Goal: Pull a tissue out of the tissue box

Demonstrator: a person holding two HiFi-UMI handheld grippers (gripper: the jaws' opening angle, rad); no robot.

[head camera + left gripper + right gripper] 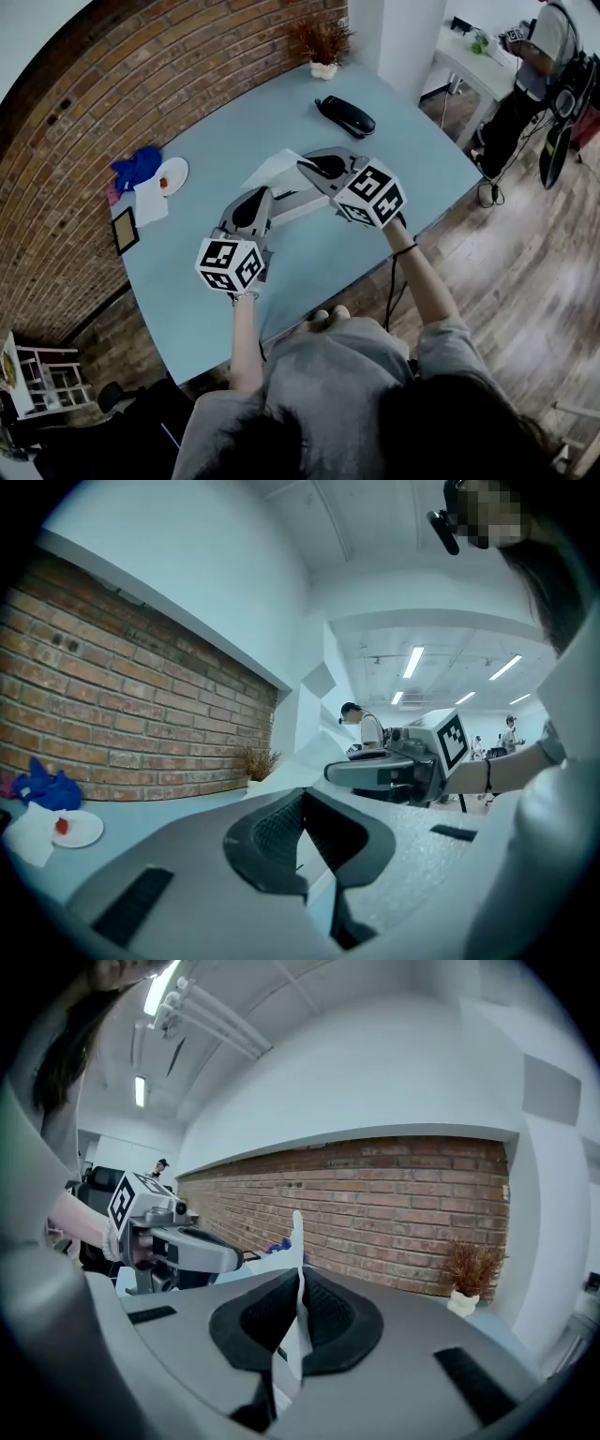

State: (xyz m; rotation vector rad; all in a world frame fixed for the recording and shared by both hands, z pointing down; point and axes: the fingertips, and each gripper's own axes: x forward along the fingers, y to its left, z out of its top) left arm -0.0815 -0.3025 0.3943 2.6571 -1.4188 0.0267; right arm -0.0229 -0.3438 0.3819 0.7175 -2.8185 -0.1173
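On the blue worktop point(309, 272), a blue cloth point(139, 167) and a plate point(178, 167) lie far left, well clear. The left tongs point(302, 794) are held level, tips closed together near the tissue box point(302, 206). The right tongs point(298, 1277) pinch a white tissue point(296, 1232). A black object point(345, 116) and a dried plant point(323, 42) sit beyond.

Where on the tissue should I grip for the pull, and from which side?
Take the tissue by its upstanding free end, from the right, as the right gripper has it: the sheet stands thin and upright, so jaws shut flat across it.
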